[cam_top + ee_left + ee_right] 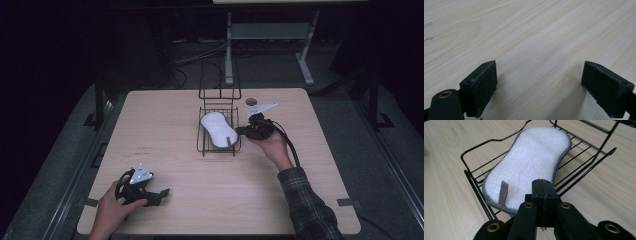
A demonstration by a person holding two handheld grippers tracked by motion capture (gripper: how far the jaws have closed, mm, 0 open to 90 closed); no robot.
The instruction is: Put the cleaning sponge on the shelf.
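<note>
White sponge (531, 162) lies in wire rack (474, 182), just beyond closed right fingers (544, 192).

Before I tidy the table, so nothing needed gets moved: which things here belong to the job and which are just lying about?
Likely in the job:
white sponge, lying in the rack
black wire rack
right tongs, shut beside the rack

Likely just lying about:
small round grey object behind the rack
left tongs, open over bare table
</note>
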